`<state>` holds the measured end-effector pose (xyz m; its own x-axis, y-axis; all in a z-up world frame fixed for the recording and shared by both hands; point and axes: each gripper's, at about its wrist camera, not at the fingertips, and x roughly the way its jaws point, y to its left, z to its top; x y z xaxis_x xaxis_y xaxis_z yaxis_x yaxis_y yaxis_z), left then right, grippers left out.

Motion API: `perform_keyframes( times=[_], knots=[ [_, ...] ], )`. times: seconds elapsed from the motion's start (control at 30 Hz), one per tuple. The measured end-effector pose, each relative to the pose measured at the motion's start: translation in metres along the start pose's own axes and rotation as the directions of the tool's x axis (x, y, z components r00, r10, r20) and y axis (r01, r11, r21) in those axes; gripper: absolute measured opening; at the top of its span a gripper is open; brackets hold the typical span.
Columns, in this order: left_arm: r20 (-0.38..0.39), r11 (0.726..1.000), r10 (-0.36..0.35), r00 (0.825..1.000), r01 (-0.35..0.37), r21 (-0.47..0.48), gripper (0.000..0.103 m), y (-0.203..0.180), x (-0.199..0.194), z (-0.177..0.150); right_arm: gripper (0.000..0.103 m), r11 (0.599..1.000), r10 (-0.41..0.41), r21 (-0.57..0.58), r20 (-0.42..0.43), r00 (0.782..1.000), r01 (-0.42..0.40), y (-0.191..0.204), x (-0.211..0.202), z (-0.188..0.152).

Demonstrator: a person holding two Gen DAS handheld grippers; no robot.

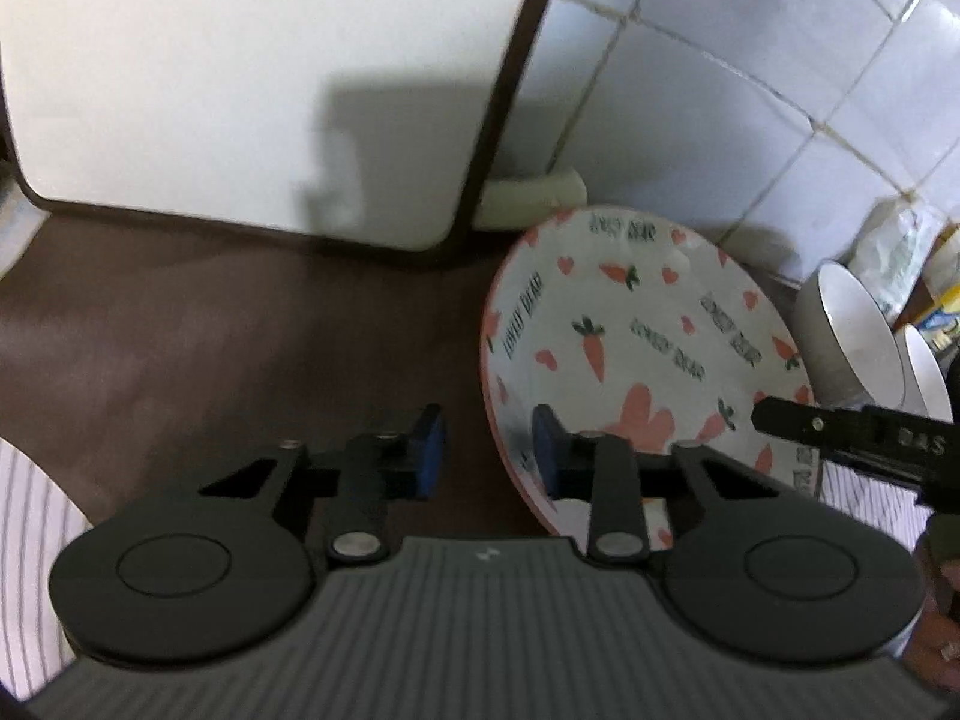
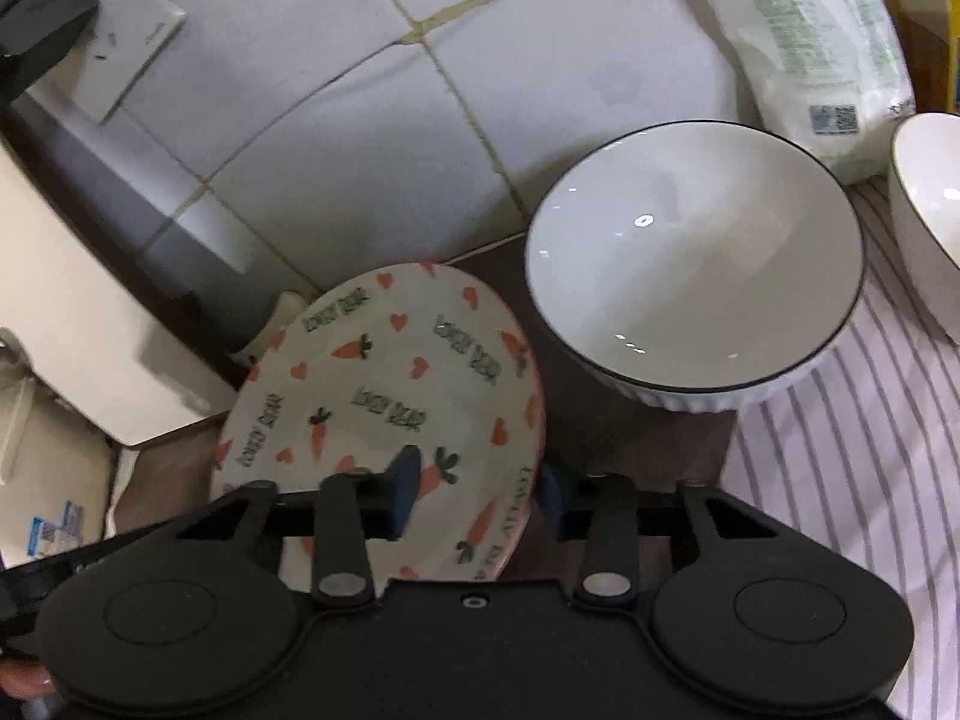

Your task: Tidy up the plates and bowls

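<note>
A white plate with pink carrots and hearts (image 1: pixel 636 336) (image 2: pixel 390 396) is tilted up over the brown counter. My left gripper (image 1: pixel 489 456) is open, its pads astride the plate's left rim without pinching it. My right gripper (image 2: pixel 477 495) has its pads on both sides of the plate's right rim with a gap showing; its finger (image 1: pixel 840 432) shows in the left wrist view. A white ribbed bowl with a dark rim (image 2: pixel 696 264) (image 1: pixel 852 336) stands just right of the plate. A second white bowl (image 2: pixel 930 216) stands at the far right.
A white appliance with a dark edge (image 1: pixel 240 90) stands behind left on the brown counter (image 1: pixel 210 348). A tiled wall (image 2: pixel 420 90) is behind. A striped cloth (image 2: pixel 840 480) lies right, with a plastic bag (image 2: pixel 810 42) beyond the bowls.
</note>
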<state>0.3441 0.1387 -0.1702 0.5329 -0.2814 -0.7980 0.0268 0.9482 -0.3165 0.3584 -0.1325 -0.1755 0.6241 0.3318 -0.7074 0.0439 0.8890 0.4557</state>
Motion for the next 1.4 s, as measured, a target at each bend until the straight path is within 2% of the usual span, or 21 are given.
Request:
perform_keyframes(
  times=[0.03,0.07,0.2,0.3,0.47,0.6,0.7,0.9,1.2,1.4],
  knots=[
    [0.007,1.0,-0.014,1.0,0.014,-0.014,0.02,0.001,0.001,-0.002,0.021,1.0,-0.021,-0.006,-0.001,1.0,0.021,-0.001,0.001,0.0],
    [0.012,0.999,-0.024,1.0,0.025,-0.026,0.019,0.003,0.003,-0.003,0.019,0.999,-0.034,-0.005,-0.005,0.999,0.034,-0.003,0.002,-0.001],
    [0.035,0.998,-0.044,0.998,0.045,-0.048,0.013,0.004,0.01,-0.008,0.018,1.0,-0.007,0.018,0.006,1.0,0.006,-0.01,0.003,-0.002],
    [0.047,0.996,-0.046,0.998,0.049,-0.071,0.012,0.003,0.017,-0.01,0.018,1.0,0.006,0.022,0.029,1.0,-0.007,-0.013,0.003,-0.004],
    [0.054,0.999,0.01,0.999,-0.008,-0.049,0.013,-0.008,0.02,-0.01,0.017,0.998,0.059,0.009,0.041,0.997,-0.06,-0.017,-0.003,-0.006],
    [0.077,0.999,0.016,0.997,-0.014,-0.03,0.013,-0.017,0.009,-0.015,0.018,0.997,0.08,-0.009,0.072,0.994,-0.08,-0.012,-0.023,-0.006],
    [0.113,1.0,0.012,0.993,-0.009,-0.027,0.013,-0.021,-0.003,-0.026,0.018,0.993,0.117,-0.004,0.103,0.988,-0.117,-0.014,-0.044,-0.015],
    [0.127,1.0,0.017,0.992,-0.013,-0.026,0.014,-0.03,-0.034,-0.05,0.018,0.985,0.168,0.006,0.137,0.976,-0.17,-0.016,-0.095,-0.038],
    [0.103,0.999,-0.01,0.995,0.014,-0.04,0.015,-0.063,-0.109,-0.09,0.019,0.981,0.193,-0.036,0.182,0.964,-0.19,-0.025,-0.175,-0.077],
    [0.08,0.999,-0.026,0.996,0.028,-0.02,0.015,-0.088,-0.128,-0.121,0.019,0.986,0.164,-0.048,0.191,0.968,-0.158,-0.041,-0.202,-0.098]
  ],
)
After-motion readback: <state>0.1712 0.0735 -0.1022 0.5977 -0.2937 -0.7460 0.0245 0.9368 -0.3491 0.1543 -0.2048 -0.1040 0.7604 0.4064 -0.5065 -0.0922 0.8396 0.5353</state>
